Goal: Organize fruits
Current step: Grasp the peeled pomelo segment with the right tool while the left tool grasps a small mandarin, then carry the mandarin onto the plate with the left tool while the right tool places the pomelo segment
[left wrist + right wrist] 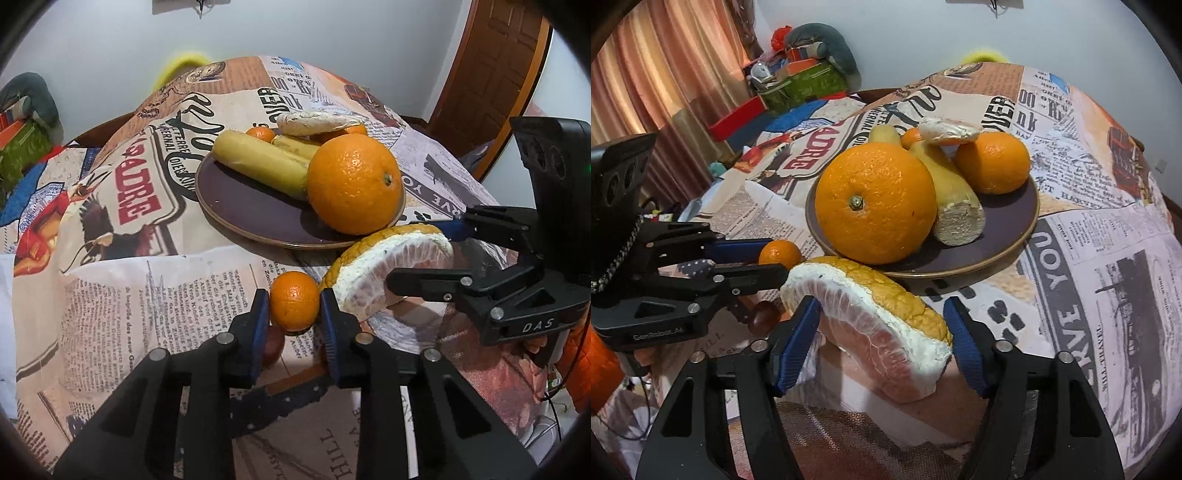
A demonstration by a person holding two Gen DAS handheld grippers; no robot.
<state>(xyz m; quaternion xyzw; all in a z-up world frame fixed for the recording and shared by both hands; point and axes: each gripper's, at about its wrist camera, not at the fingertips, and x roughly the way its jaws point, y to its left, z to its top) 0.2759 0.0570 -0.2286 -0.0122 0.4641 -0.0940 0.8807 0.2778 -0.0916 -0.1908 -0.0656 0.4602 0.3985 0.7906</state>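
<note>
- Just beside the plate (pixel 236 218), the left gripper (pixel 294 304) pinches a small mandarin (pixel 294 300).
- Nearby, the right gripper (pixel 882 339) stands spread around the pomelo wedge (pixel 886 314).

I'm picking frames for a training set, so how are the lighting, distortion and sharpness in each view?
Left wrist view: even indoor light, soft shadow beneath the plate, strong fisheye bending with dark corners, small tangerine sharp between the left hand-held gripper fingers. Right wrist view: the same curvature, mild glare on the big orange, pomelo piece crisp, background clutter softer.
</note>
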